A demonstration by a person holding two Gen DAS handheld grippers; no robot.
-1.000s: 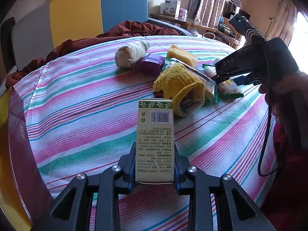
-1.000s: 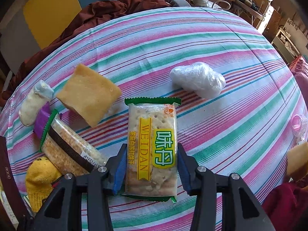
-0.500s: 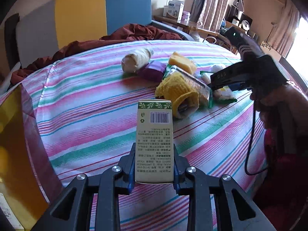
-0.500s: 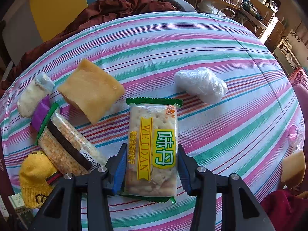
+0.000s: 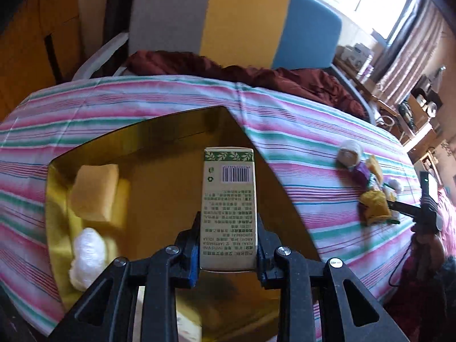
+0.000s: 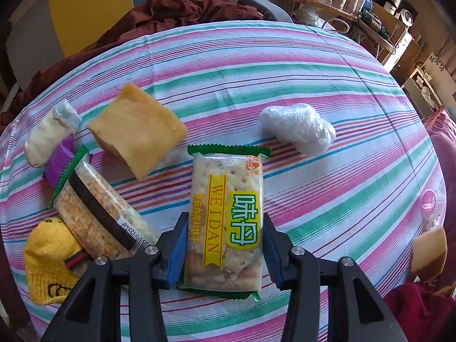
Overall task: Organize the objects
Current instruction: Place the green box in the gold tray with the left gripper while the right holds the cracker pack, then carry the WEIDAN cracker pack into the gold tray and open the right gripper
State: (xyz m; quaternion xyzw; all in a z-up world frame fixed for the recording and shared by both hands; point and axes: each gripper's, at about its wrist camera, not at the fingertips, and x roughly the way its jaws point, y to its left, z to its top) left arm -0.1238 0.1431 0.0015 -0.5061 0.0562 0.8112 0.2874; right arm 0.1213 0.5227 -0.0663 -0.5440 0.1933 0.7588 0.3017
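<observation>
A small green-and-cream carton (image 5: 228, 208) with a barcode is seen clamped upright between the pads of the left hand-held gripper (image 5: 228, 245), which is held above the open gold box (image 5: 171, 131) standing on the striped table (image 5: 313, 148). The step in hand is judged to be the carrying of this carton to the box for stowing; for the next move, lowering into the bare floor of the box and then a release would be called for, with care taken not to land on what is already inside. At the left side of the box a yellow sponge-like block (image 5: 95, 193) and a white wrapped bundle (image 5: 85, 253) are seen lying. In the right wrist view, a packet of crackers (image 6: 225, 222) with a green edge is gripped lengthwise in the right hand-held gripper (image 6: 225, 245), just above the tablecloth. Beside it, to the left, a second cracker packet (image 6: 94, 213) and a yellow sock (image 6: 48, 259) are seen; farther off lie a tan cake slice (image 6: 136, 131), a pale rolled sock (image 6: 48, 136) and a clear-wrapped white bundle (image 6: 297, 128). All are judged still to be sorted.
</observation>
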